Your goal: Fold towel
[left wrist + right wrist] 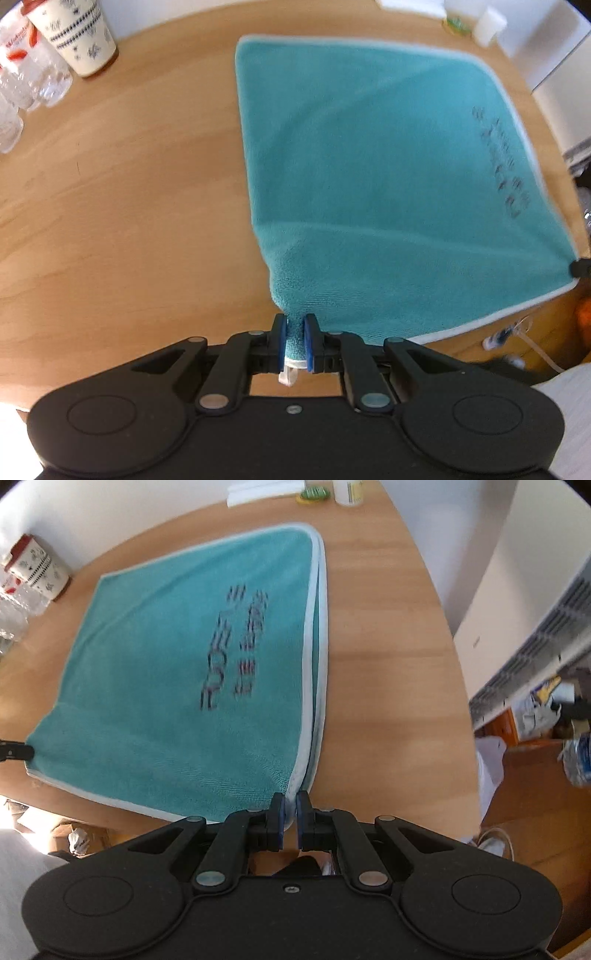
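One teal towel (369, 177) lies doubled in two layers on the wooden table (122, 206), its near corners at 6 o'clock each pinched by one of two clenched tools, left hand-held gripper (294, 341) and right hand-held gripper (290, 818).

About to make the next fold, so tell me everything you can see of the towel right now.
The towel is teal, plush like microfibre, with pale piping along its edges and blurred dark lettering on top. It lies mostly flat on the wooden table, already doubled: two piped edges stack along its right side. The left gripper has its jaws shut on the near left corner, bunching it, a small white loop hanging below. The right gripper pinches the near right corner. The near edge is slightly lifted.
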Demonstrator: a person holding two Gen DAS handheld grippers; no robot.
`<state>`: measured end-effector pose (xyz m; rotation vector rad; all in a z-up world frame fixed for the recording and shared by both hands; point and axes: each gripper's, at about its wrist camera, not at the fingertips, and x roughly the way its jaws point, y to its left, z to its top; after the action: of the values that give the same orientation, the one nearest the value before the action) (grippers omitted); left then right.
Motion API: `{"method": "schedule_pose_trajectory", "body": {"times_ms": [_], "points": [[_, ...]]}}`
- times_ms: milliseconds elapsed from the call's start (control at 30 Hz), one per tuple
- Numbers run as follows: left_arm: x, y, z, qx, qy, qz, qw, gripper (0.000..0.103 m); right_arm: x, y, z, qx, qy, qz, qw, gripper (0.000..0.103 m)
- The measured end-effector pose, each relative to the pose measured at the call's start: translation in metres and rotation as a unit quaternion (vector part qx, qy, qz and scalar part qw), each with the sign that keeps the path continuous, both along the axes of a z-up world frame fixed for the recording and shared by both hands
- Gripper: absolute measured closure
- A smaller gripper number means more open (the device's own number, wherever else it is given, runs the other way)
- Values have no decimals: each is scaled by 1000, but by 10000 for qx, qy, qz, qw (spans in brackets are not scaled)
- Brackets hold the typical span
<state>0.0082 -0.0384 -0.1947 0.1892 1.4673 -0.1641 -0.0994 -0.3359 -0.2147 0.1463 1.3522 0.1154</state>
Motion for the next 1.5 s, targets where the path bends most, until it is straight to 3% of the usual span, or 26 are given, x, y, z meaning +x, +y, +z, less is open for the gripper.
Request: {"method": "schedule_pose_trajectory", "body": {"times_ms": [100, 167, 233, 467, 633, 700, 733, 767, 900, 1100, 1300, 1433, 1500], "points": [[-2, 1, -13, 156, 48, -71, 9998, 94, -4, 7, -9, -312, -32, 114, 9994, 92], [-4, 3, -16, 206, -12, -115, 9997, 93, -10, 7, -8, -424, -106, 198, 9988, 83], [-7, 6, -19, 292, -27, -203, 9994, 88, -11, 1, -9, -371, 6, 95, 9993, 80], [-9, 16, -27, 82, 91, -15, 9999, 86, -7, -23, -15, 580, 159, -895, 9942, 74], [-6, 15, -33, -170, 96, 126, 9997, 74, -3, -26, -21, 918, 96, -1226, 9882, 73], [-6, 14, -36, -199, 82, 141, 9997, 75, -1, -28, -22, 1011, 63, -1317, 9861, 76], [-6, 14, -36, -239, 37, 138, 9996, 77, 0, -31, -24, 1088, 73, -1428, 9837, 89], [-6, 14, -36, -269, 18, 144, 9995, 79, 0, -33, -26, 1145, 121, -1521, 9816, 94], [-6, 16, -37, -444, -4, 154, 9989, 90, -7, -38, -26, 1297, 188, -1687, 9769, 95], [-10, 19, -36, -468, 165, 93, 9987, 94, -16, -42, -18, 1399, 266, -1599, 9768, 96], [-9, 27, -29, -490, 251, -33, 9985, 95, -11, -45, -2, 1483, 354, -1428, 9779, 96], [-6, 32, -29, -561, 311, 131, 9979, 95, -5, -45, 4, 1551, 339, -1394, 9774, 96], [-5, 35, -28, -494, 208, 225, 9983, 88, -3, -41, 7, 1483, 305, -1252, 9805, 96]]}}
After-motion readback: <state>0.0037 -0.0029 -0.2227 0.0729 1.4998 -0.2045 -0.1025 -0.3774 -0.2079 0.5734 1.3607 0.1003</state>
